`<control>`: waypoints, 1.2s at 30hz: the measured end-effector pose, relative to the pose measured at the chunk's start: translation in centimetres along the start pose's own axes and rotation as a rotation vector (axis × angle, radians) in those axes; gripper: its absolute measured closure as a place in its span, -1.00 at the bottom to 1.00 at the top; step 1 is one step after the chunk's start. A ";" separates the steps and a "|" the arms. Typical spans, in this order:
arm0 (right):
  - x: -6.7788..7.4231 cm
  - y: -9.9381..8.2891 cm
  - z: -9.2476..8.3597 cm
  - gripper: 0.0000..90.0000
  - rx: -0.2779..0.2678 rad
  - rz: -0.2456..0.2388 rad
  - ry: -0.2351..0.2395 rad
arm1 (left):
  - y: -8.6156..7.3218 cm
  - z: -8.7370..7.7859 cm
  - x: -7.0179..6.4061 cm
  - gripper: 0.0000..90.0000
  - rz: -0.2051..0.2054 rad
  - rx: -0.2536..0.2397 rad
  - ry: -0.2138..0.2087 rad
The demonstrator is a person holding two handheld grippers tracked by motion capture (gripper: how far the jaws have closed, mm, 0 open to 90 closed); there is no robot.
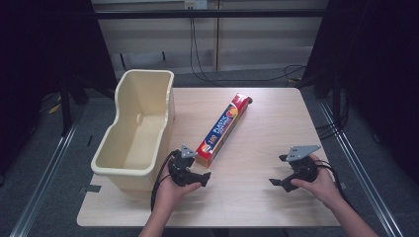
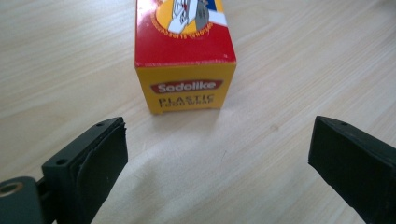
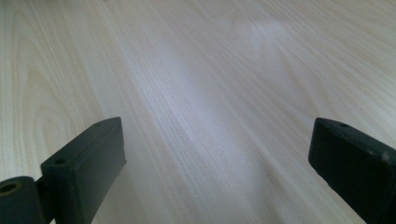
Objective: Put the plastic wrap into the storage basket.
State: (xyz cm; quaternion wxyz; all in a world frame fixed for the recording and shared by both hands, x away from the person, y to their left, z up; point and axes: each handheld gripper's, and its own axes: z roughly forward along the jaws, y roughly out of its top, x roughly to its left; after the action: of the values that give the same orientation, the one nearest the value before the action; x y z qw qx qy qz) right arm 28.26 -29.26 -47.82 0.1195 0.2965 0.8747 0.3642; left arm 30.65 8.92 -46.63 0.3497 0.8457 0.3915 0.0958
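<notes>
A cream plastic tub (image 1: 134, 129) stands at the left side of the wooden table (image 1: 257, 197), overhanging its left edge. Just right of the tub lies the plastic wrap box (image 1: 223, 128), a long red and yellow carton set on a slant, its far end pointing away from the tub and its near end close to the tub's front right corner.

The left gripper (image 1: 195, 174) sits just right of the tub's near corner, directly below the box's near end and a little apart from it. In the left gripper view the box (image 2: 185, 56) lies straight ahead of the left gripper (image 2: 217, 154), its yellow end face turned to the camera, beyond the jaw tips and not between them. The jaws stand wide apart with bare table between them, gripping nothing. The left hand (image 1: 170, 190) wraps the gripper's body from below, forearm rising from the bottom edge.

The right gripper (image 1: 280, 173) is well to the right of the tub and of the box, low over the table, jaws pointing left. The right gripper view shows the right gripper (image 3: 217, 154) equally wide open over plain wood grain, holding nothing. The right hand (image 1: 318, 185) holds it from behind, forearm slanting in from the lower right
</notes>
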 end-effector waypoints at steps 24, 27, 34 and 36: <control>0.1 -0.1 -0.7 -0.91 -0.021 0.028 -0.022 | 9.7 2.7 0.3 -0.87 -0.027 0.066 -0.024; 0.1 -0.2 -0.8 -0.91 -0.019 0.033 -0.026 | 10.6 3.6 0.6 -0.87 -0.055 0.083 -0.033; -0.1 -0.2 -0.9 -0.91 -0.027 0.042 -0.027 | 12.1 5.1 0.9 -0.86 -0.068 0.094 -0.036; -0.1 -0.2 -0.9 -0.91 -0.028 0.042 -0.027 | 12.5 5.6 1.0 -0.86 -0.064 0.097 -0.033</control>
State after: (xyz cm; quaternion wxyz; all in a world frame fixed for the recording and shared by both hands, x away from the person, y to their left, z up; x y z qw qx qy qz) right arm 27.88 -29.96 -47.32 0.1275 0.3181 0.8615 0.3747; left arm 41.18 1.16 -42.51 0.3176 0.8502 0.4167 0.0517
